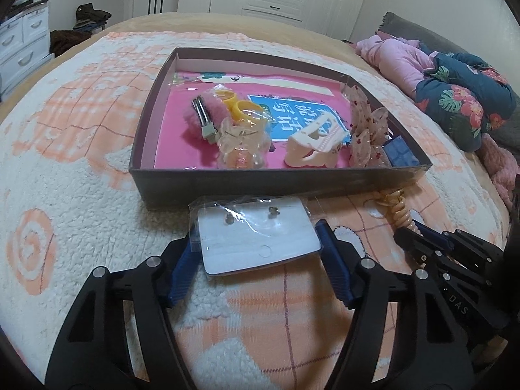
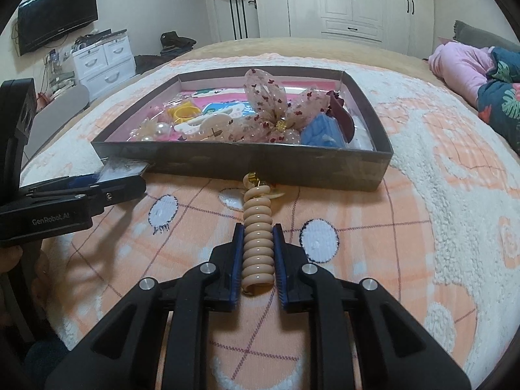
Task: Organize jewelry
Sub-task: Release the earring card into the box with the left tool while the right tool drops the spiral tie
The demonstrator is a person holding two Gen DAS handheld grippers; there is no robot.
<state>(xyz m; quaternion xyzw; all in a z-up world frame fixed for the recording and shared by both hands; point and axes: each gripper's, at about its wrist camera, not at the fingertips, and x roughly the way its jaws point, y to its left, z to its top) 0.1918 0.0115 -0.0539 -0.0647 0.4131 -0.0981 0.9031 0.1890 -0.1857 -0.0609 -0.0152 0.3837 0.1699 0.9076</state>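
My left gripper (image 1: 256,232) is shut on a white earring card (image 1: 256,237) in a clear sleeve with two small studs, held by its side edges just in front of the box. My right gripper (image 2: 258,227) is shut on a beige spiral hair tie (image 2: 257,243), whose gold charm end (image 2: 252,178) reaches the box wall. The shallow dark box (image 1: 292,180) with pink lining holds a pink fluffy clip (image 1: 201,113), yellow rings (image 1: 240,107), a clear clip (image 1: 240,149), a cream claw clip (image 1: 315,143), a floral bow (image 1: 367,133) and a blue piece (image 1: 401,156).
Everything lies on a bed under a fleecy peach-and-white blanket (image 1: 81,178). Folded pink and floral bedding (image 1: 455,91) is piled at the right. White drawers (image 2: 104,58) and a wall screen (image 2: 55,13) stand beyond the bed's left side, wardrobes (image 2: 351,0) behind.
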